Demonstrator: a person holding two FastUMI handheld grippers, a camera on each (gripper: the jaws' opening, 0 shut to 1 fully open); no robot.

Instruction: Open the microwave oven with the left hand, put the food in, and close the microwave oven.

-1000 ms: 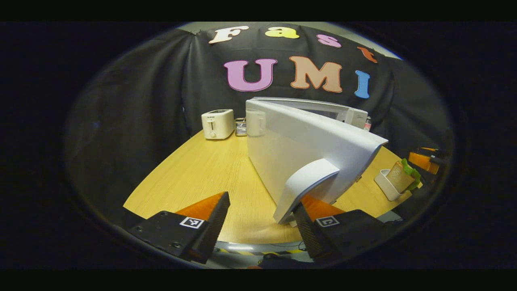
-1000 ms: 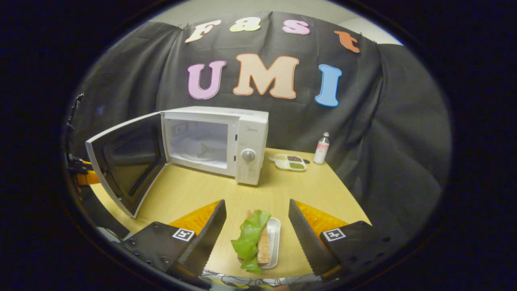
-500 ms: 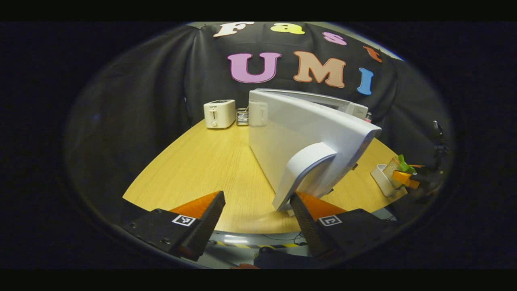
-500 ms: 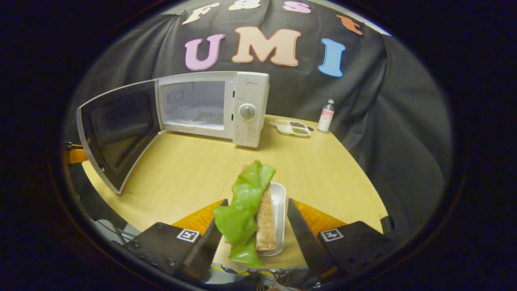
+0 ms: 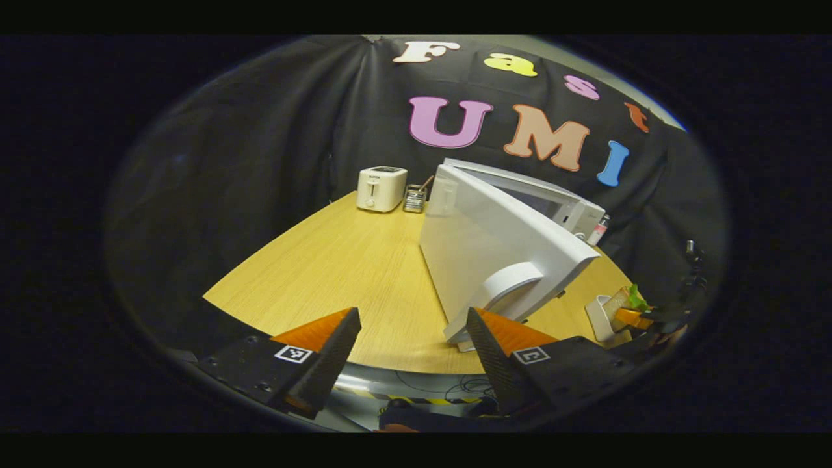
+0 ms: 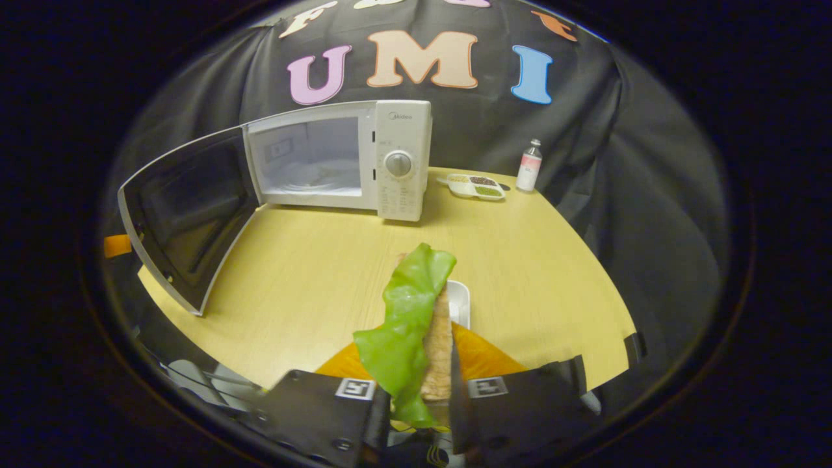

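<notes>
Your right gripper [image 6: 419, 406] clamps the sandwich [image 6: 416, 331] at the bench's near edge; left gripper [image 5: 413, 354] released by the microwave door [image 5: 500, 253].

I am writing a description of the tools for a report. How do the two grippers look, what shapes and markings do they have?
The left gripper and the right gripper look alike. Each has two wedge-shaped fingers whose inner faces are ribbed. The fingers sit on dark, blocky mounts with screw holes. Each mount carries a small square black-and-white marker tag.
</notes>
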